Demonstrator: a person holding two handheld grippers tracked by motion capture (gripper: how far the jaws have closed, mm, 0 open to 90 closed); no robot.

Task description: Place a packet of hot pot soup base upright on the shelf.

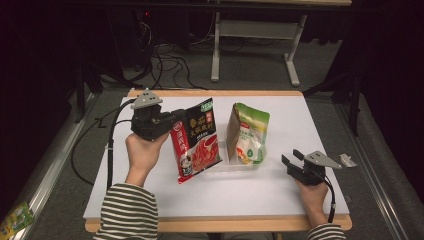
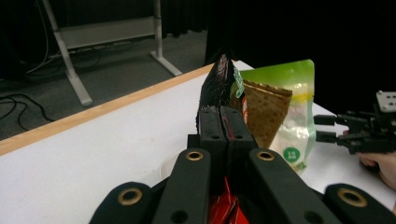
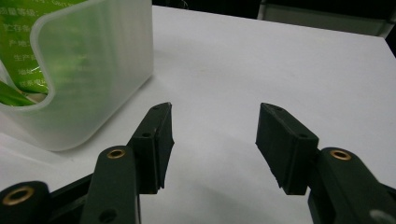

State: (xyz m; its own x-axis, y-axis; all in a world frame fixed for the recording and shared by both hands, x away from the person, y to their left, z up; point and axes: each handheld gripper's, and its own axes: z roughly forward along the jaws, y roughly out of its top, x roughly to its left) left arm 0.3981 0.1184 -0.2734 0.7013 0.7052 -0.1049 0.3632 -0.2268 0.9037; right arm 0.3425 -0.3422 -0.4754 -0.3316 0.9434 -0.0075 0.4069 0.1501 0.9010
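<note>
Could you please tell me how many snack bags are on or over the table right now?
2: a red bag pinched in the left gripper, and a green bag standing in the clear tub.

The table [image 1: 280, 200] was white with a light wood edge, and both grippers, the left gripper [image 1: 176, 119] at about nine o'clock and the right gripper [image 1: 289, 158] at four o'clock, were black with grey top plates. The red pouch [image 1: 196, 142] at the centre showed red and black with a small green corner patch, while the green pouch [image 1: 248, 132] just toward three o'clock was green, white and brown, standing in a frosted translucent tray [image 3: 88, 70]. The person's sleeves [image 1: 125, 212] were striped black and white.
</note>
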